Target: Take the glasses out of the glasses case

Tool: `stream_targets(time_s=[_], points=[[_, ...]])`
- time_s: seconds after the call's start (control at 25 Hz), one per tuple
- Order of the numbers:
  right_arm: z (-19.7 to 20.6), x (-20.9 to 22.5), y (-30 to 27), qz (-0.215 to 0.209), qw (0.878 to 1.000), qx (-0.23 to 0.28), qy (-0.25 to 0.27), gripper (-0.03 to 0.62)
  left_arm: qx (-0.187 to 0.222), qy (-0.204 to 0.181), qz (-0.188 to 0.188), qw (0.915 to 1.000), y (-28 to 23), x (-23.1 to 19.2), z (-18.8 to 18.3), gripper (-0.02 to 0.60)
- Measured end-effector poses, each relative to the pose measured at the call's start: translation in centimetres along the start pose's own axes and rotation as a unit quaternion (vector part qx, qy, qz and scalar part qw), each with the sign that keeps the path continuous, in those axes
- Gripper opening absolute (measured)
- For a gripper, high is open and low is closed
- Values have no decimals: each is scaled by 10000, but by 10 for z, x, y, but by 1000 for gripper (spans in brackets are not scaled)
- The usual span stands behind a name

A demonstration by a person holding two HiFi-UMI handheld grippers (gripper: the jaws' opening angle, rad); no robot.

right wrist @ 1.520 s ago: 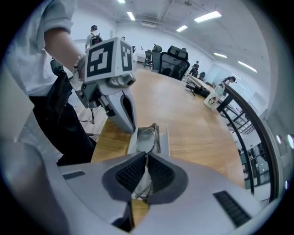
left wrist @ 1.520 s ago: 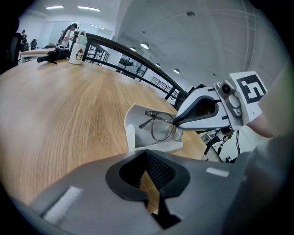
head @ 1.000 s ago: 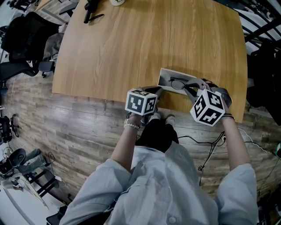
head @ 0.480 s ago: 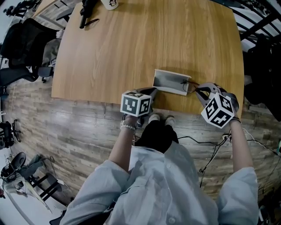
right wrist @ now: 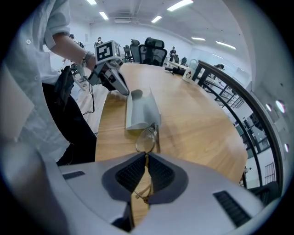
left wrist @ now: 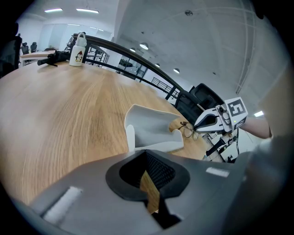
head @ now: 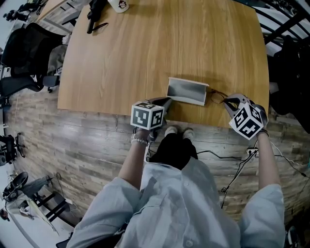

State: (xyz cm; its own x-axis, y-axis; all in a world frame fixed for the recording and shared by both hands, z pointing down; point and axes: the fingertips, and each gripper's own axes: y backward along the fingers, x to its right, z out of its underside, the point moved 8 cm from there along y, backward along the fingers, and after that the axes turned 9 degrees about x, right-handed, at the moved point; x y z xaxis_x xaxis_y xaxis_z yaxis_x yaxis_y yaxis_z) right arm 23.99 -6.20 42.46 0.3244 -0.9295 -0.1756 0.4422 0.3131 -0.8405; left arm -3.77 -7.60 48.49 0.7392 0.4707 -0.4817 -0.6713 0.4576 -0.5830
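The open pale grey glasses case [head: 186,91] lies near the table's front edge with nothing visible inside it [left wrist: 152,131]. The thin-rimmed glasses [head: 217,96] hang just right of the case, clear of it. My right gripper [head: 226,101] is shut on them. In the right gripper view one lens [right wrist: 145,140] sticks out past the jaws [right wrist: 147,157], and a temple runs down the slit between them. My left gripper [head: 164,101] rests at the case's left front corner. Its jaws [left wrist: 148,158] are shut, with only wood showing through the thin slit.
A white bottle [head: 118,4] and a black object [head: 95,11] stand at the table's far left. The table's front edge [head: 111,112] runs just under both grippers. Office chairs and railings lie beyond the table's right end, and cables [head: 232,169] trail on the floor.
My right gripper has moved right and slightly down, drawing the glasses out of the case to its right side. The left gripper has stayed put.
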Motion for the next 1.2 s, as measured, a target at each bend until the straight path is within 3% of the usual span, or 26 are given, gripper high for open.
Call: stream_targets(time_s=[0.32, 0.68, 0.72, 0.8, 1.04, 1.2], points=[[15, 2, -14, -166, 9992, 181, -322, 17, -1, 3, 5, 10000, 0, 0, 0, 5], [18, 3, -18, -57, 9996, 132, -229, 18, 0, 13, 8, 10000, -1, 1, 0, 4], [18, 3, -18, -63, 9997, 97, -210, 28, 0, 16, 6, 10000, -1, 1, 0, 5], [16, 3, -14, -61, 9997, 76, -226, 107, -6, 24, 13, 10000, -1, 1, 0, 5], [-17, 15, -7, 242, 9974, 586, -341, 127, -9, 19, 16, 10000, -1, 0, 0, 4], [-46, 21, -15, 245, 9958, 878, -98, 126, -9, 30, 27, 10000, -2, 1, 0, 4]])
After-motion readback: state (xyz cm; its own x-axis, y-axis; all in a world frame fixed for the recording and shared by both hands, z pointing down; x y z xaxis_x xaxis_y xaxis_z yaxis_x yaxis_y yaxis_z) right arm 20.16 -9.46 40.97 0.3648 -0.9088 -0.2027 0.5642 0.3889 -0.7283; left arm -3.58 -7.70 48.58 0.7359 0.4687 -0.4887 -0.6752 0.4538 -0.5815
